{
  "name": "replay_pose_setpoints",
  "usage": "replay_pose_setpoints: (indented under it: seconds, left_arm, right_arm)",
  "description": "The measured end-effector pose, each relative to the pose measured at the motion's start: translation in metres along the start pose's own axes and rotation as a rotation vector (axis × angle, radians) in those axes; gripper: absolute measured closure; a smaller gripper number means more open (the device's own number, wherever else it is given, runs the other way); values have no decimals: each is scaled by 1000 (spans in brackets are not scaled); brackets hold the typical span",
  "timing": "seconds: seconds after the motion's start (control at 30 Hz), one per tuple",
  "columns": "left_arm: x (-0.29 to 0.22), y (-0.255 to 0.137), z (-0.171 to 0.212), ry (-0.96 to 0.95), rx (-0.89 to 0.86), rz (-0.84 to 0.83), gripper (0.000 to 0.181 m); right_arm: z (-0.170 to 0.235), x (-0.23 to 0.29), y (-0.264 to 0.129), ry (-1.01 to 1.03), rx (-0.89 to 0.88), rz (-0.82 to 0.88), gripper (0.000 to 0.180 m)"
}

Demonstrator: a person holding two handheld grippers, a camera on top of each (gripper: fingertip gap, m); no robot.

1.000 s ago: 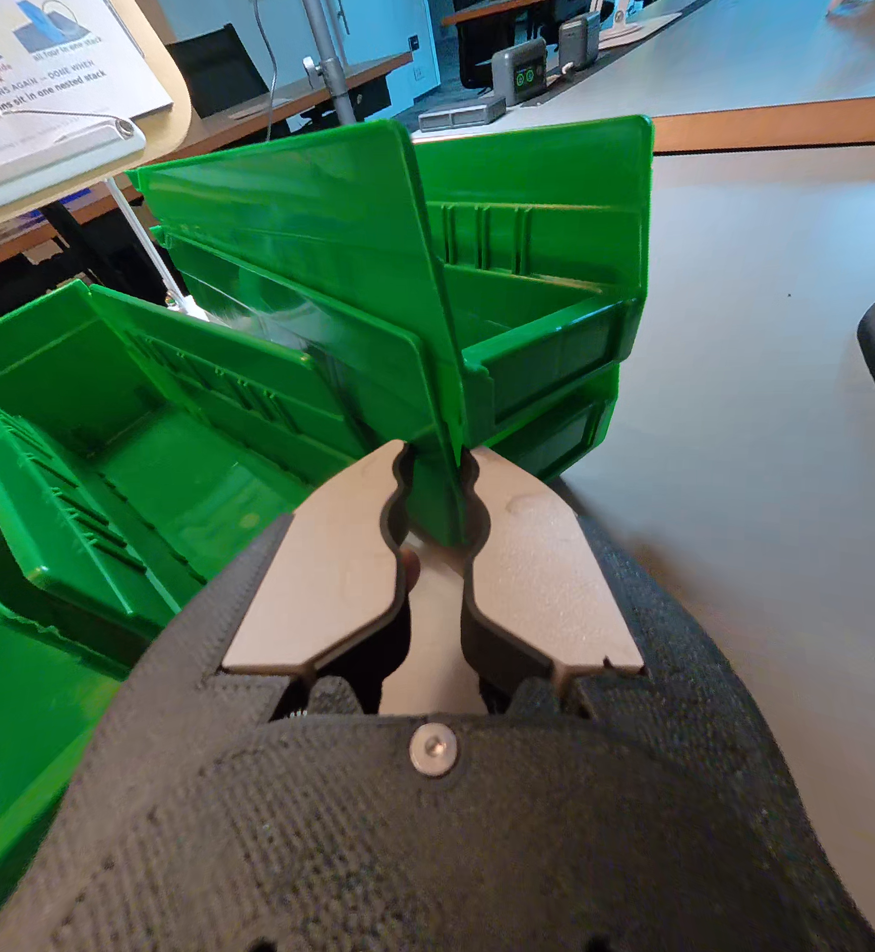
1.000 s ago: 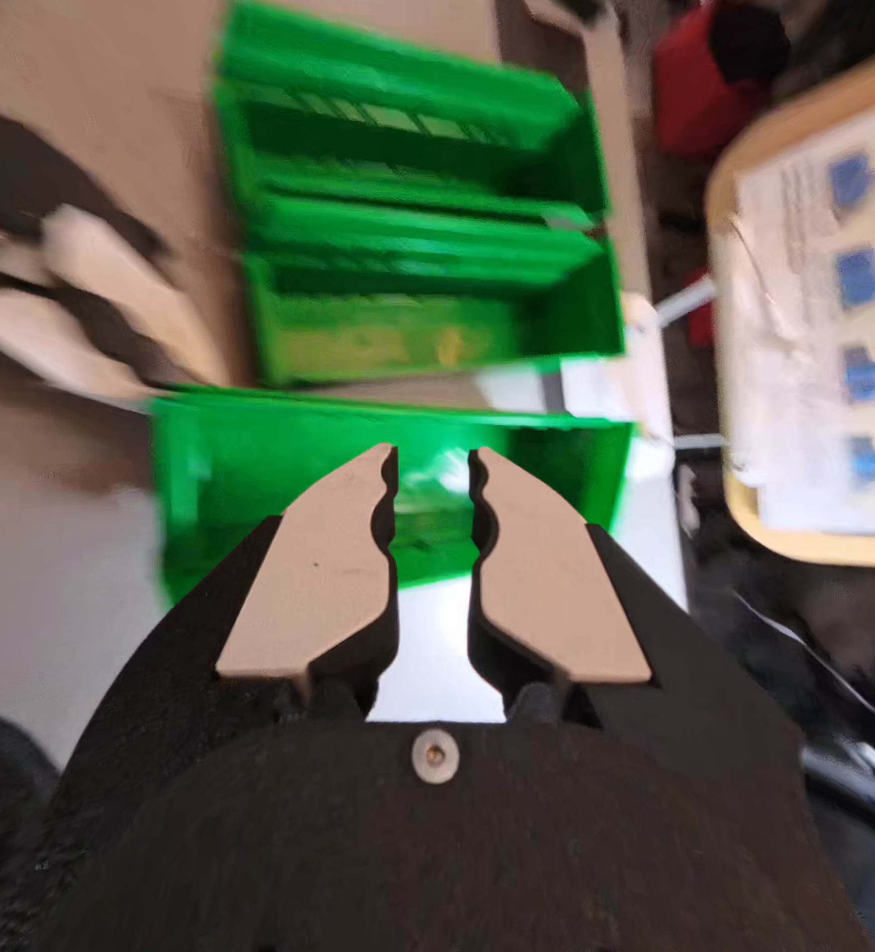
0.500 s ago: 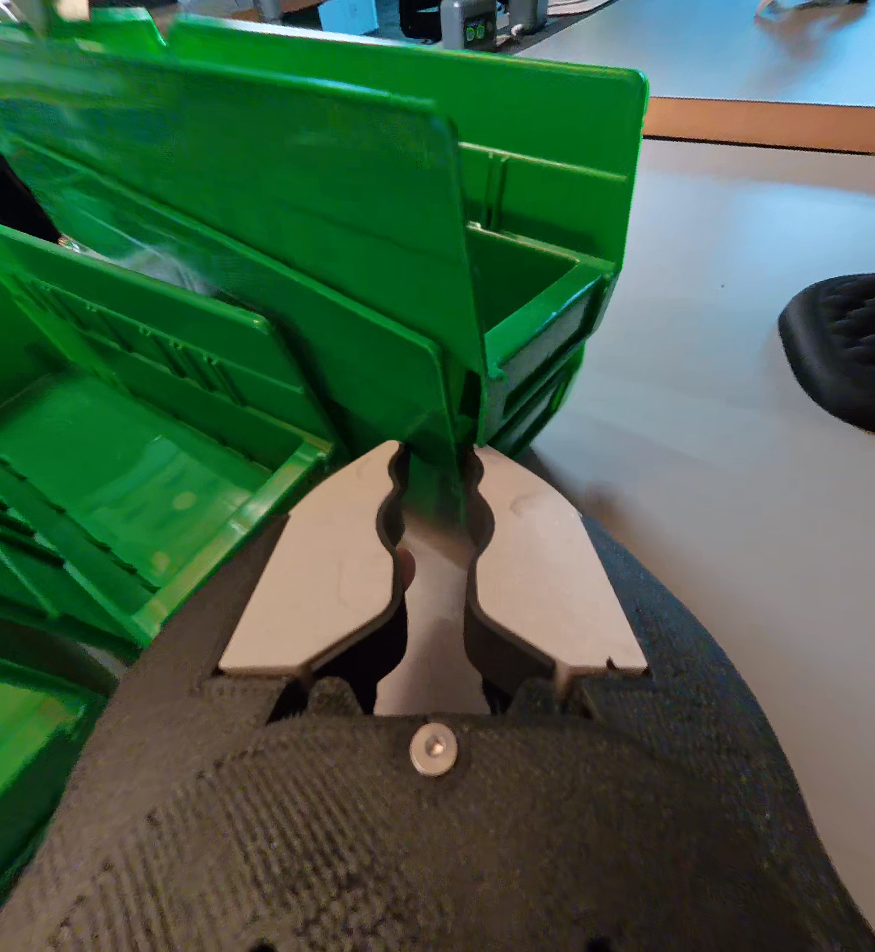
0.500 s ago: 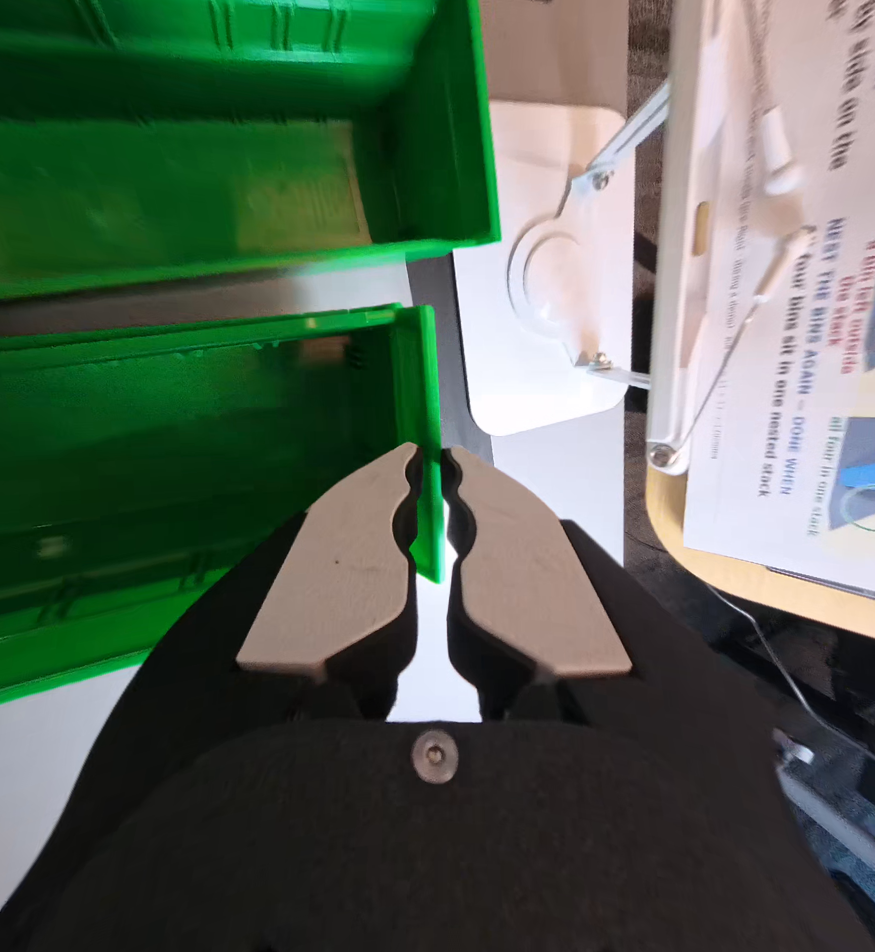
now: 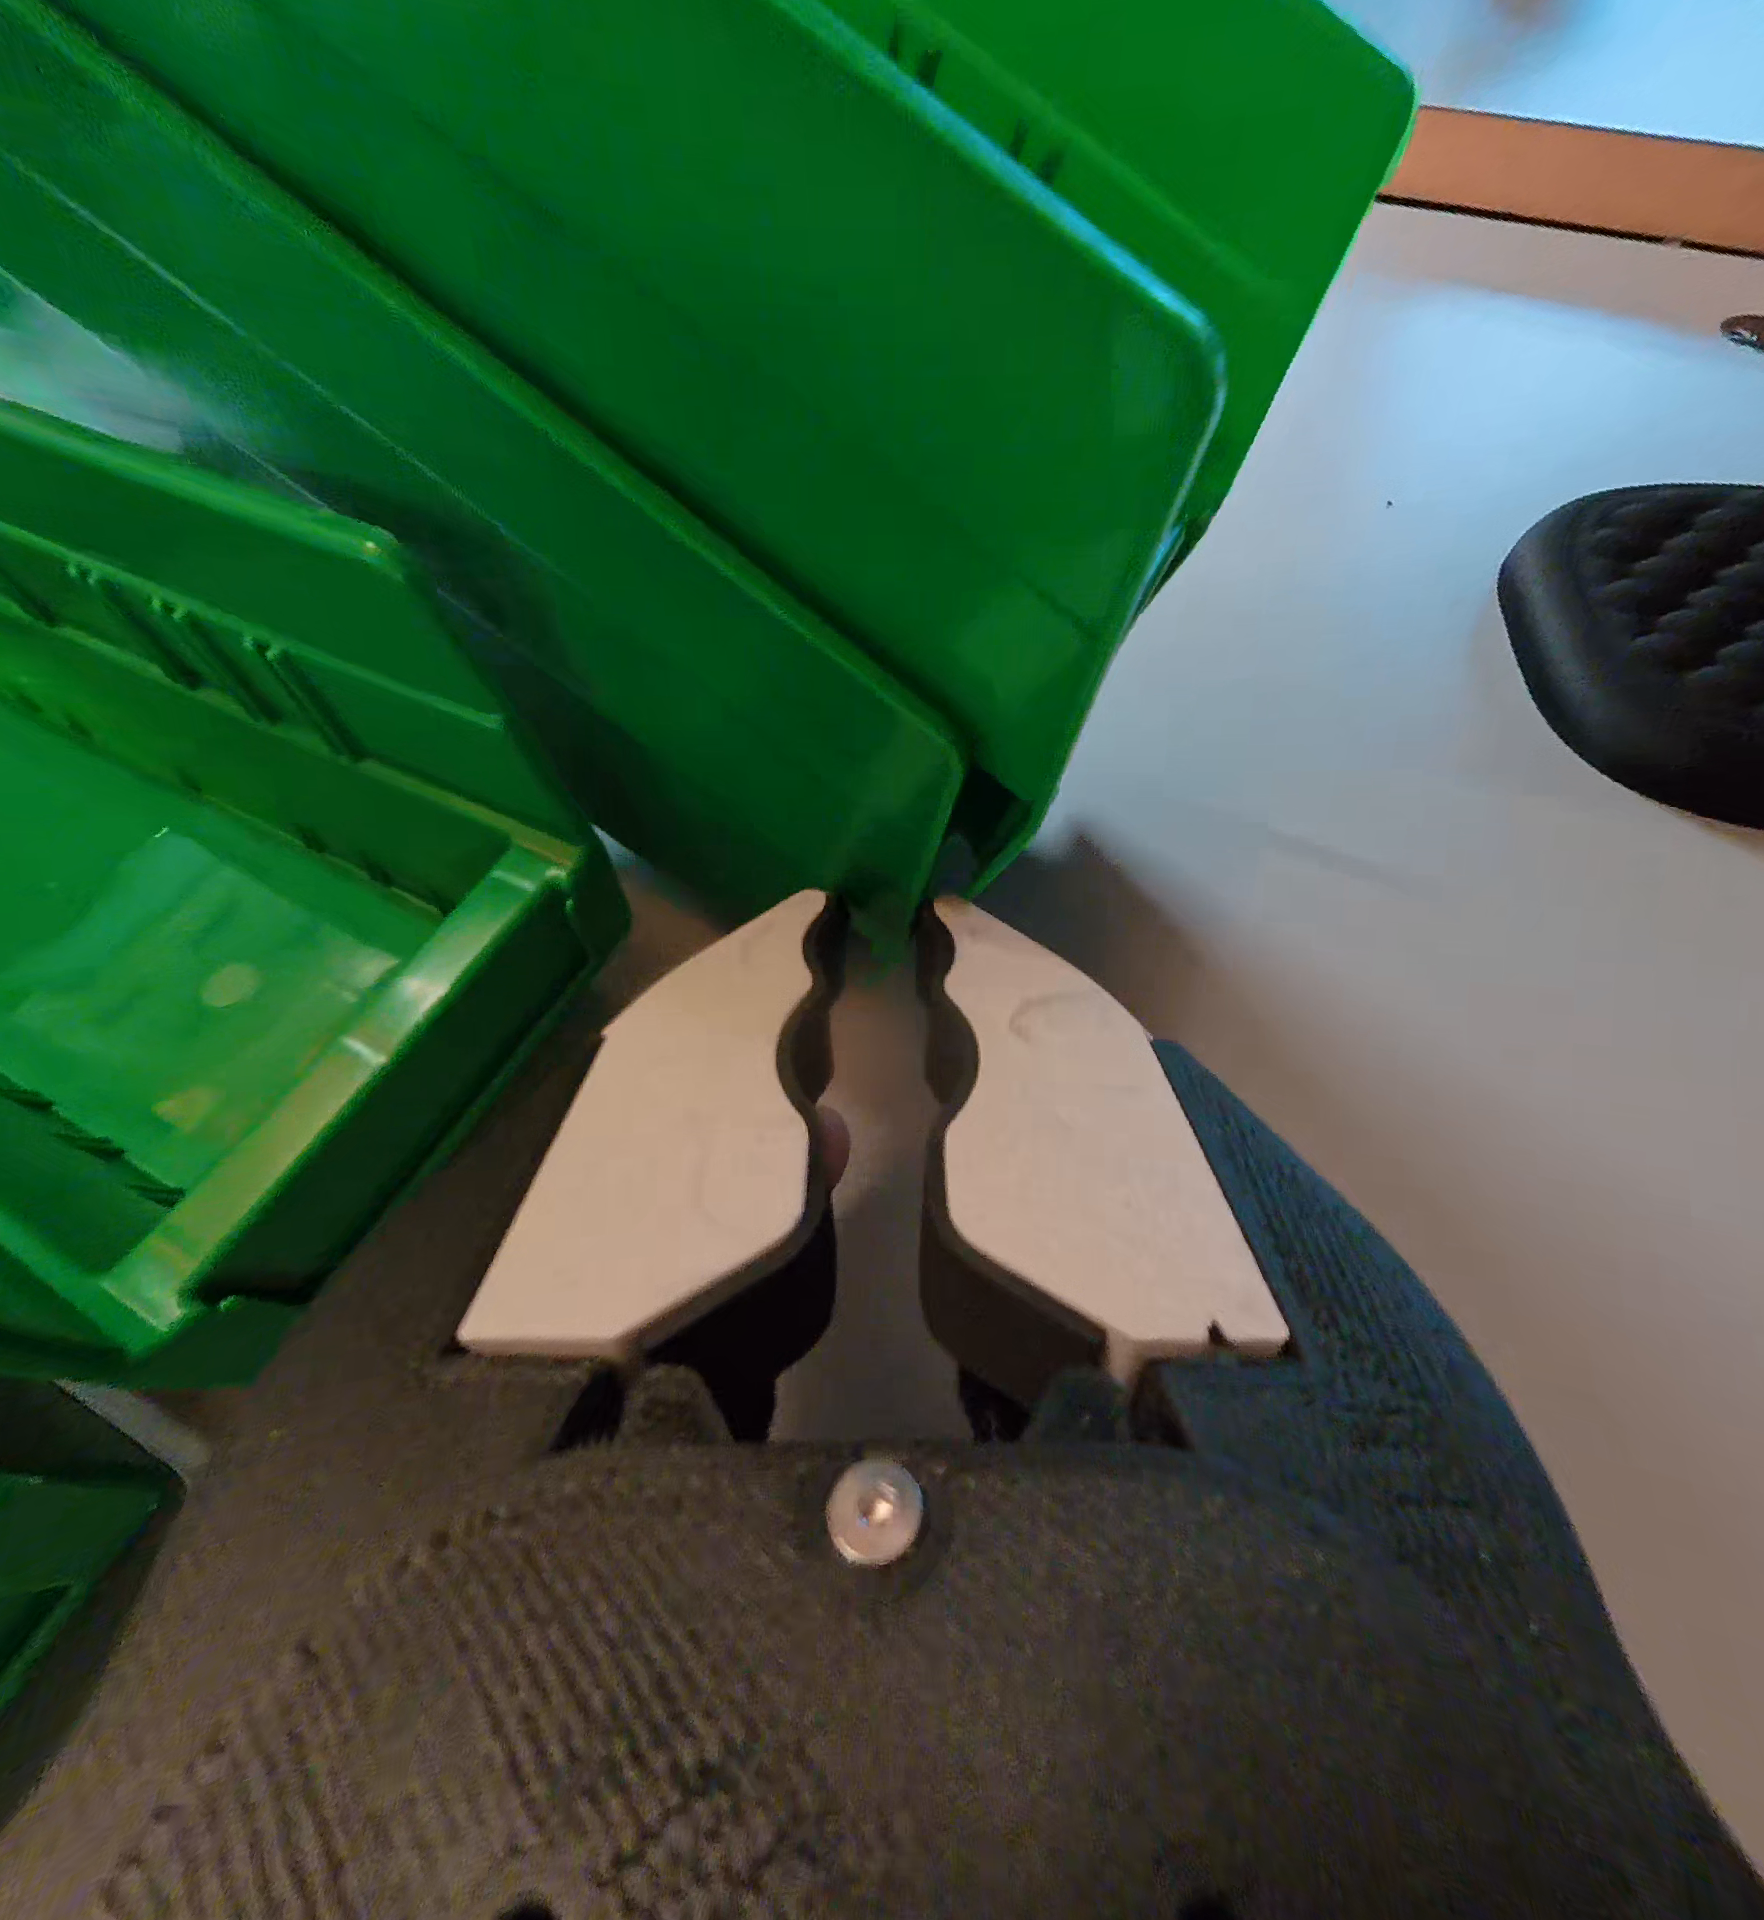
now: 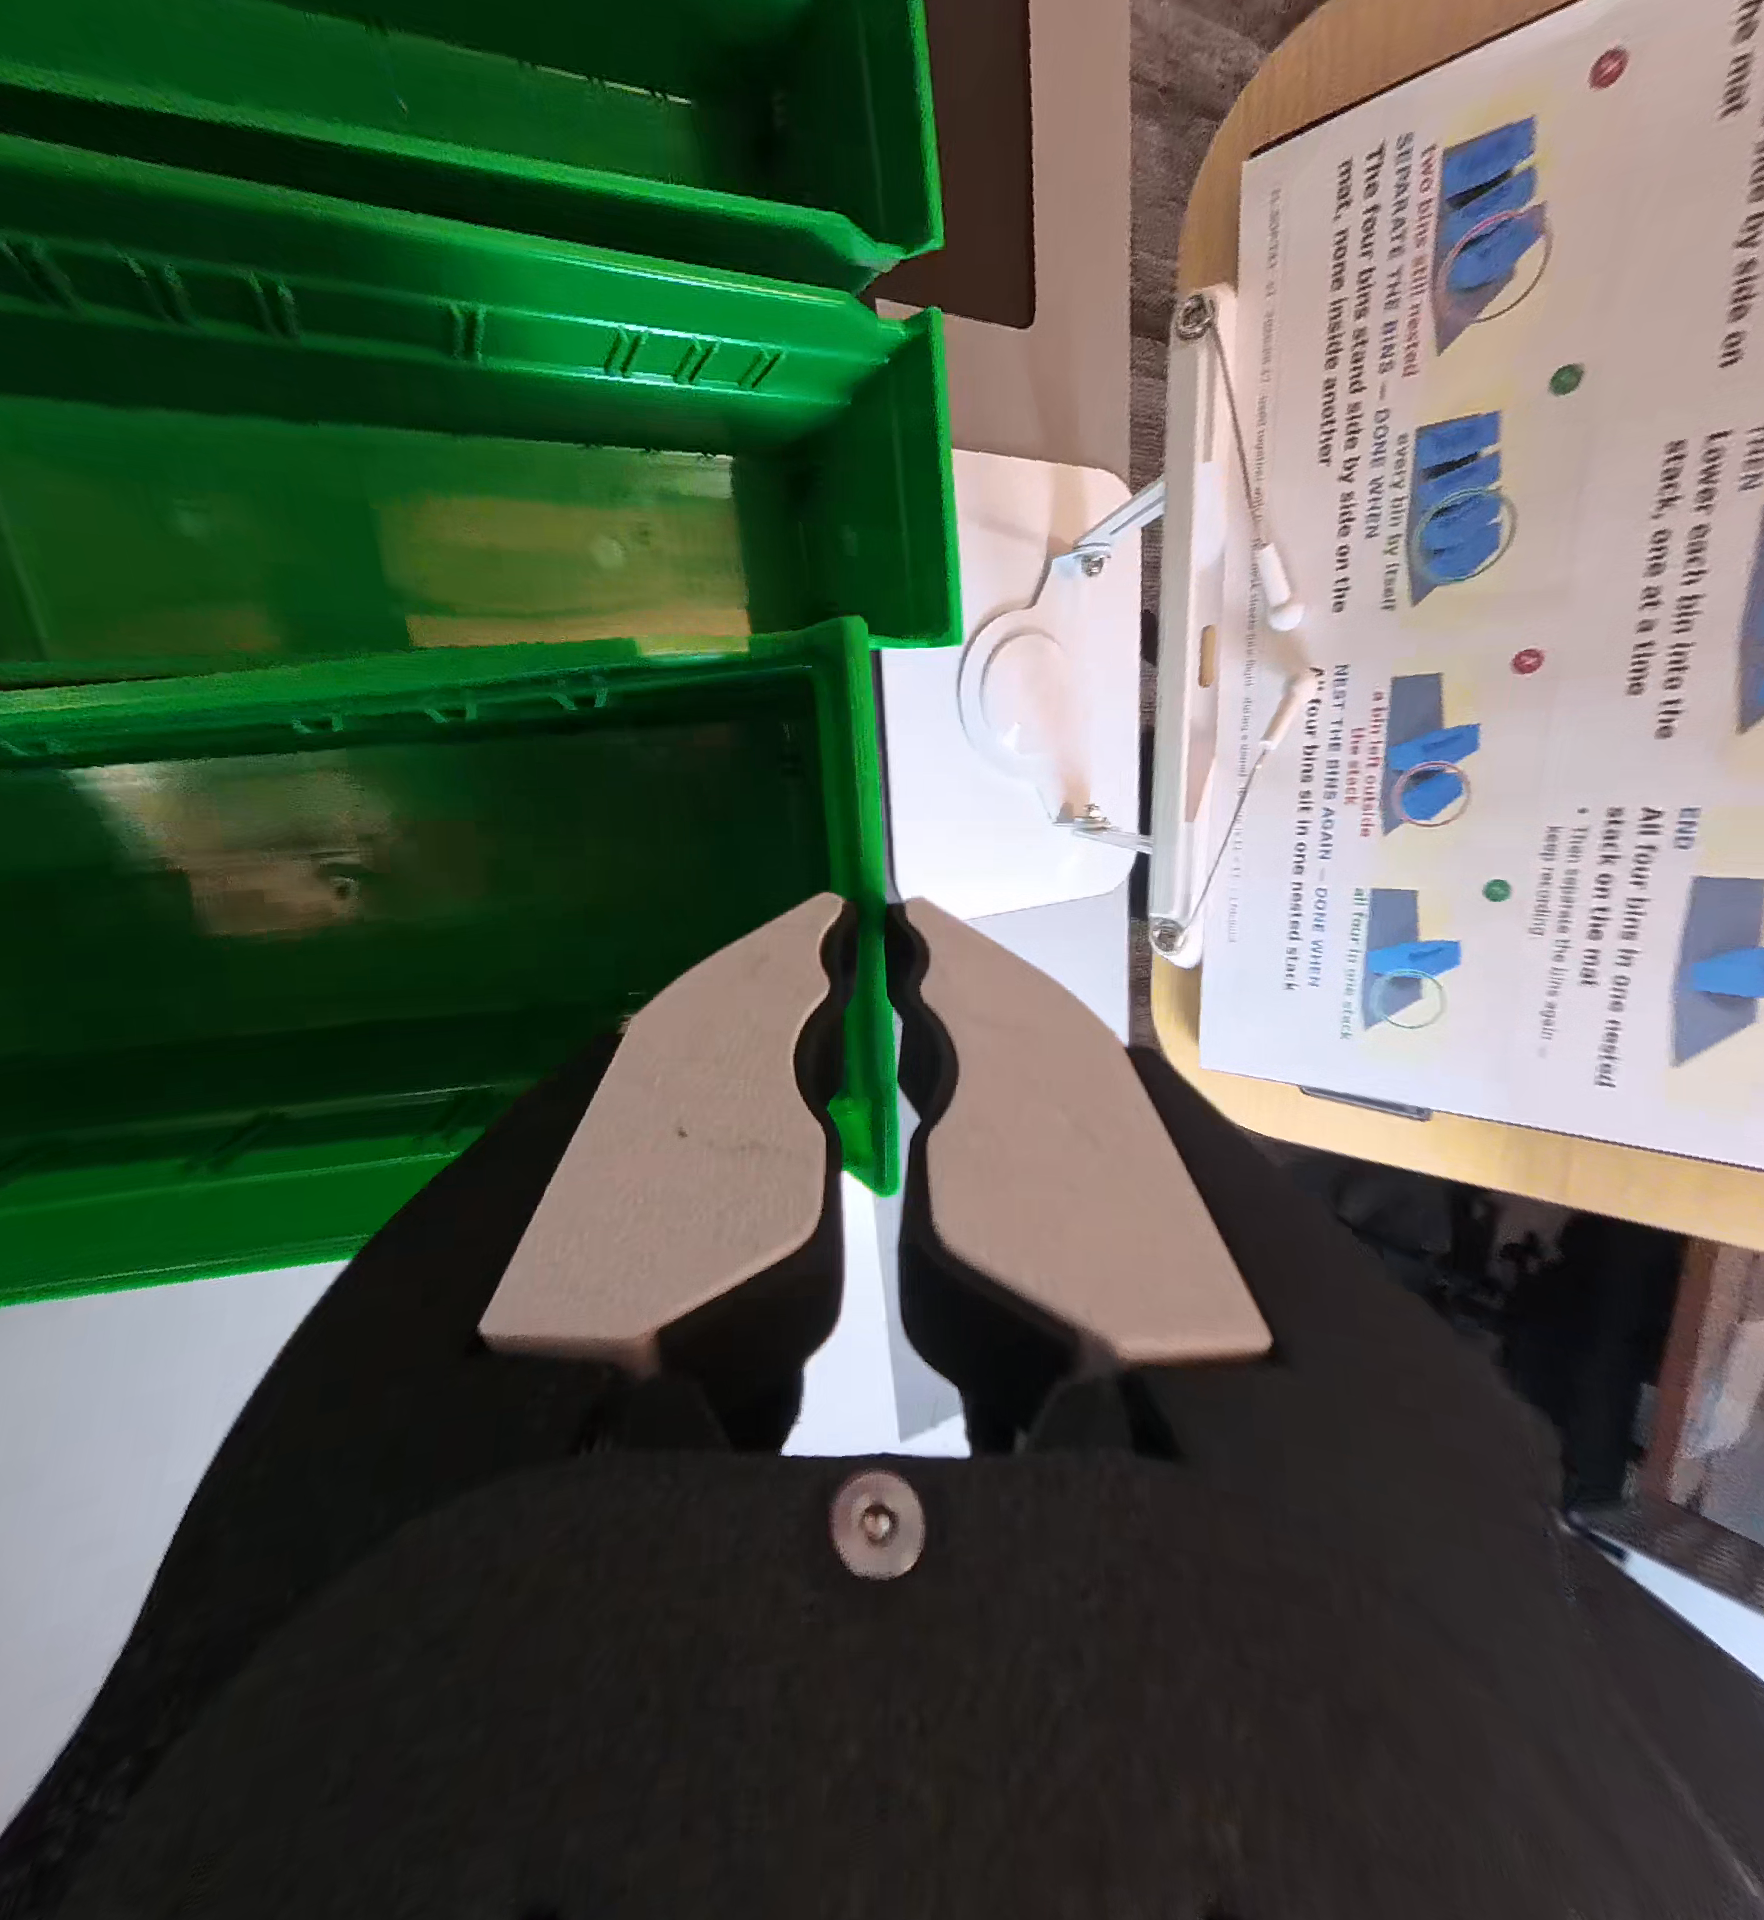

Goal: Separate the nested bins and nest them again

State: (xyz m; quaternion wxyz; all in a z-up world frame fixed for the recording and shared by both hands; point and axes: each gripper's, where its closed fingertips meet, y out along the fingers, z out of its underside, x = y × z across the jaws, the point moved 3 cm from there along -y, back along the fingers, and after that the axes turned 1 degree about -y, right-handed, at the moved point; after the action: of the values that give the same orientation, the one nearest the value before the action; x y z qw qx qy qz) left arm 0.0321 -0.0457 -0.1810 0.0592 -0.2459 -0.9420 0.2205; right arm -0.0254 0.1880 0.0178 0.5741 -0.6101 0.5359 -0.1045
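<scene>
Left gripper (image 5: 876,920): fingers drawn nearly together, clamped on the lower corner of a tilted pair of green bins (image 5: 753,436). The two bins were nested one in the other; their upper parts were cut off by the frame edge, and the actual contact was partly hidden between the fingertips.

Separate green bin (image 5: 234,935), left of that gripper: seen open side up on the pale table (image 5: 1377,987), its left portion out of frame. A further green edge at lower left was too cropped to be identified.

Black textured pad (image 5: 1688,665): lay on the table to the right, partly cut off.

Right gripper (image 6: 870,920): fingers closed on the end wall of the nearest green bin (image 6: 390,883), the thin wall standing between the fingertips. That bin's interior was blurred and its far end was out of view.

Beyond it, more green bins (image 6: 442,343) were recorded side by side; their number could not be told.

A printed instruction sheet (image 6: 1532,623) on a clipboard stood at right, blurred, with a white stand (image 6: 1023,665) beside it.
</scene>
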Motion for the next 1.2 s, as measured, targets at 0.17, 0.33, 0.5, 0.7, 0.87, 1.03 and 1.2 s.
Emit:
replay_pose_setpoints:
  seconds: [0.17,0.33,0.5,0.7,0.87,1.03,1.2]
  left_arm:
    - [2,5,-2,-42,4,17,167]
    - [1,7,-4,-103,7,61,168]
    - [0,-11,-14,-34,-31,107,164]
    - [25,-46,-49,-43,-148,59,158]
    - [52,-47,-71,-62,-180,-58,163]
    - [80,-21,-103,-58,-142,-133,163]
    - [87,1,-106,-45,-86,-142,166]
  right_arm:
    - [1,-2,-10,-3,-22,37,175]
    - [7,-2,-14,-31,29,64,174]
    - [8,-3,-12,-18,-6,88,174]
    - [14,-6,-5,-29,-29,126,174]
    - [16,-7,-4,-48,-24,152,174]
    - [11,-5,-6,-64,-30,166,174]
    - [8,-4,-11,-85,-40,187,174]
